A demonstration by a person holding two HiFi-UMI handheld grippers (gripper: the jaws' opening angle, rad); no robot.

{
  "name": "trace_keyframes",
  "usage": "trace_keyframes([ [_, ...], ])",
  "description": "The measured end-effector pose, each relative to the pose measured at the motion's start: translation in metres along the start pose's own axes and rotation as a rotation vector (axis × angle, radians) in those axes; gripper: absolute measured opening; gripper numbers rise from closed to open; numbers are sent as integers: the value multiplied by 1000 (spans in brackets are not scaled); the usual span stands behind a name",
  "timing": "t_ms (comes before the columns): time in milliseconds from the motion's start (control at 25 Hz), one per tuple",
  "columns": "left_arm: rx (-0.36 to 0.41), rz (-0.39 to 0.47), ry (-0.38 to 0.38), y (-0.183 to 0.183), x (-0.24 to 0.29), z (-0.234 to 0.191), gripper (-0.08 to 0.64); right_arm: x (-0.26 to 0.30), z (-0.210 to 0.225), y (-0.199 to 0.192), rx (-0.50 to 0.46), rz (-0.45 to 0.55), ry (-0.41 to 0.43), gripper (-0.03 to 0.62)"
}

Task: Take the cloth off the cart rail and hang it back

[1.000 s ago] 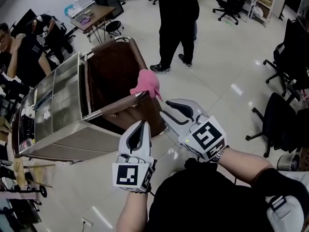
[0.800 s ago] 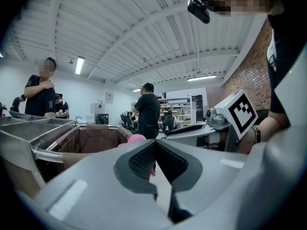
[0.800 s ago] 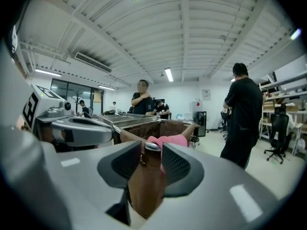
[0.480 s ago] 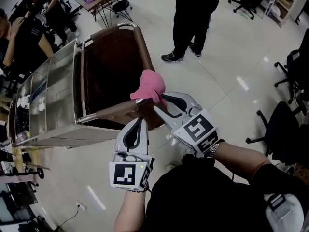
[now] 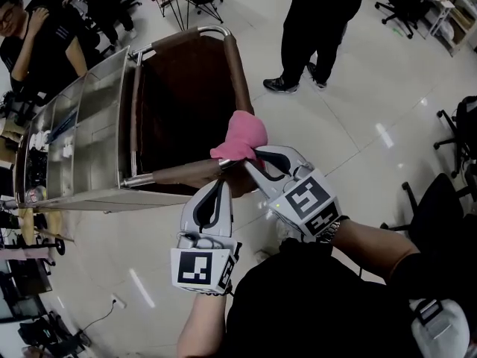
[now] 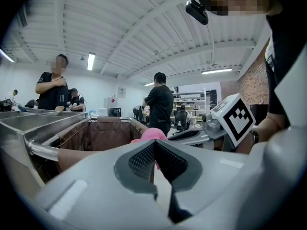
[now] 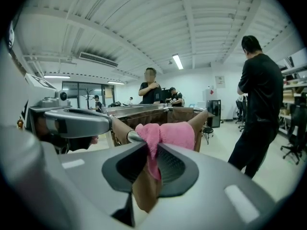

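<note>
In the head view we see the pink cloth (image 5: 242, 136) bunched over the cart (image 5: 97, 125) rail (image 5: 179, 174), at its corner. The right gripper (image 5: 252, 159) is at the cloth, and the left gripper (image 5: 220, 185) is just beside the rail. In the left gripper view we find its jaws pressed together and empty. In the right gripper view the jaws have just been closing, and we see them pinching the cloth's hanging tail.
</note>
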State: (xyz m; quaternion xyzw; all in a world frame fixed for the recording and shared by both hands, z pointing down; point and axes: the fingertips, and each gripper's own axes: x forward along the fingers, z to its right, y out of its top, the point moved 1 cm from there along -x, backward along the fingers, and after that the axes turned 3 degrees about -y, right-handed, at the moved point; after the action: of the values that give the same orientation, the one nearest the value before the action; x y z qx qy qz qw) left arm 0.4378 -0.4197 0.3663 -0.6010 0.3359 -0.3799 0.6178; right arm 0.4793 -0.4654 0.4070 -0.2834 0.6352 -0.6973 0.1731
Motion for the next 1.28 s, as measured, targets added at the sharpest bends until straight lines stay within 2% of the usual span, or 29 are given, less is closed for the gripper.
trace_keyframes([
  [120,-3,-2,7,-4,1,-4,2,0,0,5,-17,25,2,28],
  [400,-8,19,14,1,-12,-5,2,-17,-14,36,-30,101,-2,21],
  [560,-6,42,6,14,-32,0,2,-36,-33,59,-73,151,-23,20],
  [720,9,76,-9,14,-75,11,2,-62,-76,60,-70,162,-57,20],
  [840,13,37,-17,4,-113,25,2,-85,-112,55,-57,169,-69,20],
  [880,10,44,-17,2,-125,28,2,-92,-125,52,-27,151,-78,20],
  [960,11,61,-20,-4,-151,32,2,-102,-153,45,8,128,-92,20],
  [1120,20,156,-27,-4,-198,37,2,-119,-200,40,-35,153,-112,20],
  [1200,20,110,-36,-12,-216,46,2,-130,-215,38,-79,178,-124,20],
  [1240,21,73,-40,-18,-226,51,2,-135,-224,34,-73,176,-128,20],
  [1280,21,73,-41,-19,-236,54,2,-141,-236,30,-58,169,-130,20],
])
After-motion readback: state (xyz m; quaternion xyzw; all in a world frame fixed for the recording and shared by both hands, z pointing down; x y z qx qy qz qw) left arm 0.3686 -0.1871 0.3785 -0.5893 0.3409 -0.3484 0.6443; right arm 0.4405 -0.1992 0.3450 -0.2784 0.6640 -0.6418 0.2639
